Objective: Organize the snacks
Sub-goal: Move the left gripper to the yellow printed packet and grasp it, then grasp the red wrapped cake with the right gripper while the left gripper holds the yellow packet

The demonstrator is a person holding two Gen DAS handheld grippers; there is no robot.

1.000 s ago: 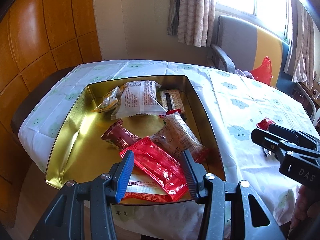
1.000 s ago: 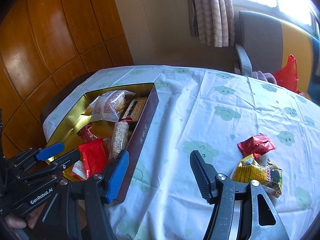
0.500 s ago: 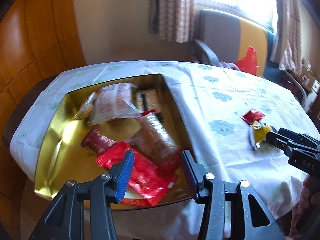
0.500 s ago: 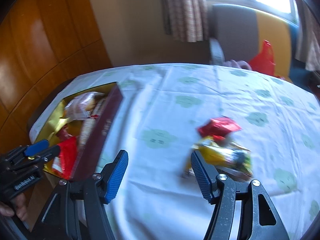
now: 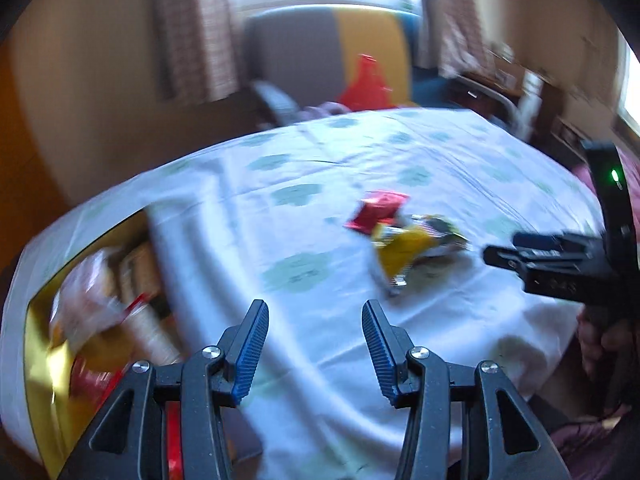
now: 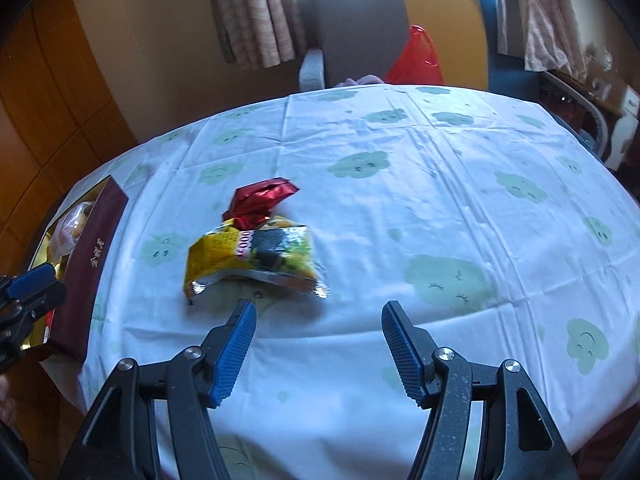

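Your right gripper (image 6: 316, 320) sits at the bottom centre of its own view, jaws parted and empty, nothing between the blue pads (image 6: 236, 346). The opening is widening a little at this moment. It points down at the tablecloth (image 6: 440, 200), white with pale green smiling clouds.

Just above and left of the right gripper's left fingertip lies the yellow snack packet (image 6: 248, 254), crumpled, its silver torn edge turned toward you. It is near the fingertip but apart from it, off the line between the two fingers. Touching its upper edge is a red foil packet (image 6: 260, 200), partly overlapping it.

At the left edge of that view stands the snack box (image 6: 92, 264), maroon outside wall with gold lettering, gold inside, with wrapped snacks in it. Your left gripper shows there too, at the far left, beside the box.

Your left gripper (image 5: 316, 316), in its own view, is also released: jaws apart, only tablecloth showing between them. This frame is motion-blurred. The yellow packet (image 5: 404, 254) and the red one (image 5: 378, 210) lie up and right of its fingers, well clear. The right gripper (image 5: 520, 258) comes in from the right edge, tips close to the yellow packet; the hand (image 5: 600, 344) holding it shows below. The box (image 5: 40, 340) fills the lower left, contents blurred.

Beyond the table: a grey and yellow chair (image 6: 400, 20), a red plastic bag (image 6: 416, 60), curtains (image 6: 256, 8).
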